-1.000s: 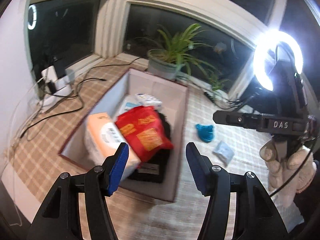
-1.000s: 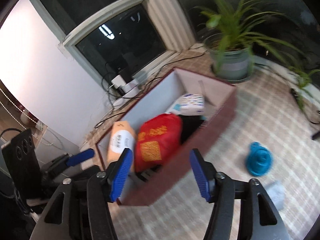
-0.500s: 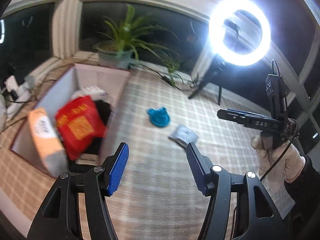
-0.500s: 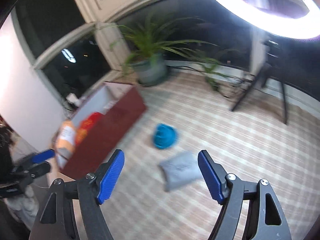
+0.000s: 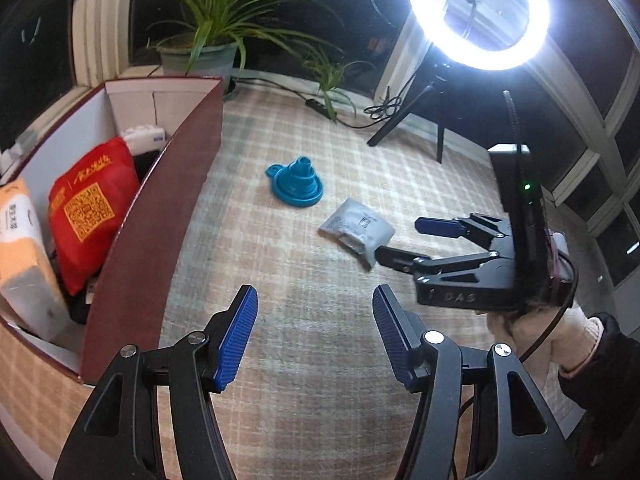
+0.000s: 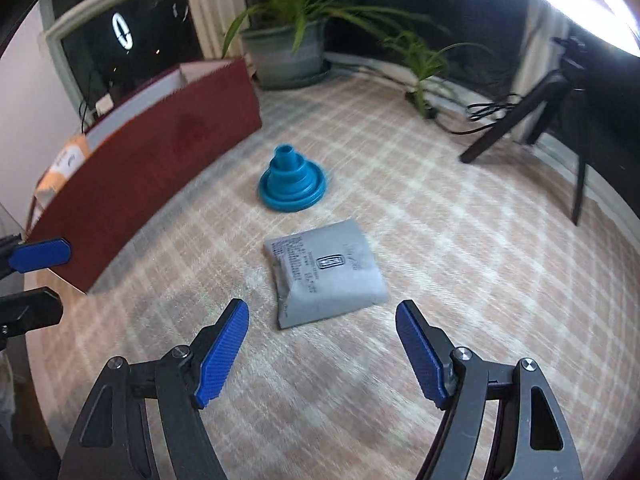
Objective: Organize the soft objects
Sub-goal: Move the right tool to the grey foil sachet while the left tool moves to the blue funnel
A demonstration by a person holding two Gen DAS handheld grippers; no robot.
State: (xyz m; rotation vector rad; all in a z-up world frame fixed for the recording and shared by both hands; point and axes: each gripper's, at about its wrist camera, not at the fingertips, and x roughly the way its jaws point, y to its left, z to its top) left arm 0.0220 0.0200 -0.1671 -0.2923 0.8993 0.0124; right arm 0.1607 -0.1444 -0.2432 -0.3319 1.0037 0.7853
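Observation:
A grey soft pouch (image 6: 326,276) lies flat on the checked cloth, just ahead of my right gripper (image 6: 322,306), which hangs open above its near edge with nothing between the pads. A blue collapsible funnel (image 6: 292,184) stands behind the pouch. In the left wrist view my left gripper (image 5: 314,292) is open over bare cloth, with the pouch (image 5: 356,228) and funnel (image 5: 298,184) ahead. The right gripper (image 5: 404,240) reaches in from the right, beside the pouch. The dark red box (image 5: 160,208) on the left holds a red bag (image 5: 92,208) and an orange-and-white pack (image 5: 20,248).
A potted plant (image 5: 196,56) stands at the window behind the box (image 6: 152,168). A ring light (image 5: 478,12) on a tripod (image 5: 420,112) stands at the back right, with cables on the cloth near it. A gloved hand (image 5: 536,340) holds the right gripper. The left gripper (image 6: 64,280) shows at the far left edge.
Both views have swung from the box to the open cloth on its right. My right gripper has come down close to the grey pouch and its jaws have widened. The left jaws are unchanged.

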